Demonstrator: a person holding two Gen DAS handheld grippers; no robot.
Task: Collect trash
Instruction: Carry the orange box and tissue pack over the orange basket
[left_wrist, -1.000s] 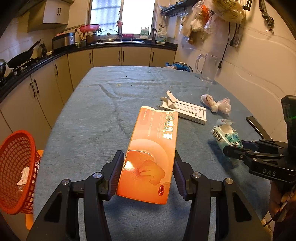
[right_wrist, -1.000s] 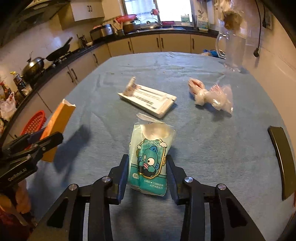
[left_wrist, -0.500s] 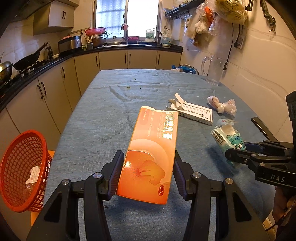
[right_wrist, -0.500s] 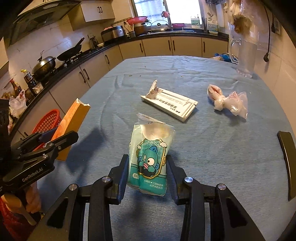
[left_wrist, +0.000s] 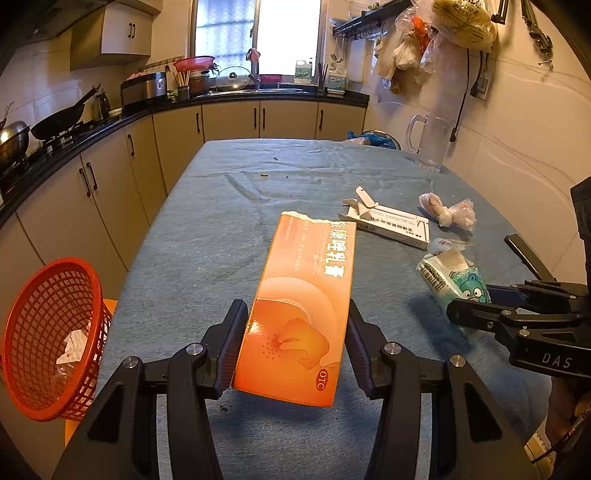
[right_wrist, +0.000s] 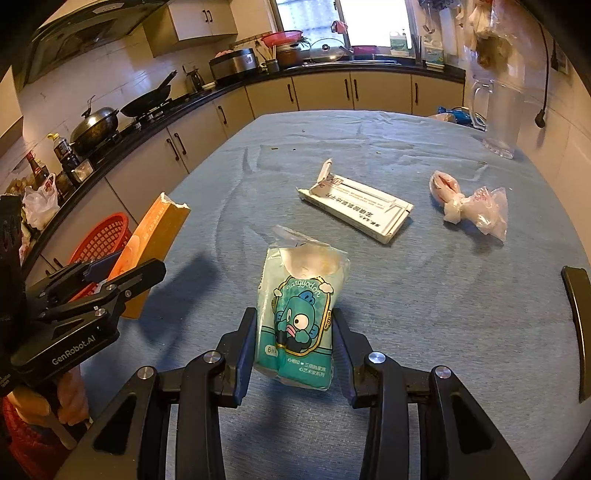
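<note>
My left gripper (left_wrist: 295, 328) is shut on an orange medicine box (left_wrist: 303, 302) with a torn top and holds it above the blue table. It also shows in the right wrist view (right_wrist: 155, 236). My right gripper (right_wrist: 293, 339) is shut on a teal tissue packet (right_wrist: 299, 314) and holds it above the table; the packet also shows in the left wrist view (left_wrist: 454, 280). A red mesh basket (left_wrist: 48, 339) with crumpled trash inside stands off the table's left edge. A flattened white box (right_wrist: 354, 208) and a knotted clear plastic bag (right_wrist: 469, 206) lie on the table.
The blue cloth-covered table (left_wrist: 207, 240) runs toward kitchen cabinets (left_wrist: 258, 118). A clear plastic jug (left_wrist: 430, 142) stands at the far right by the wall. A dark chair back (right_wrist: 578, 321) rises at the table's right edge. A stove with pans (right_wrist: 110, 114) lines the left counter.
Both grippers have drawn back and risen with their loads, so more of the table and the red basket shows. Both grips are unchanged.
</note>
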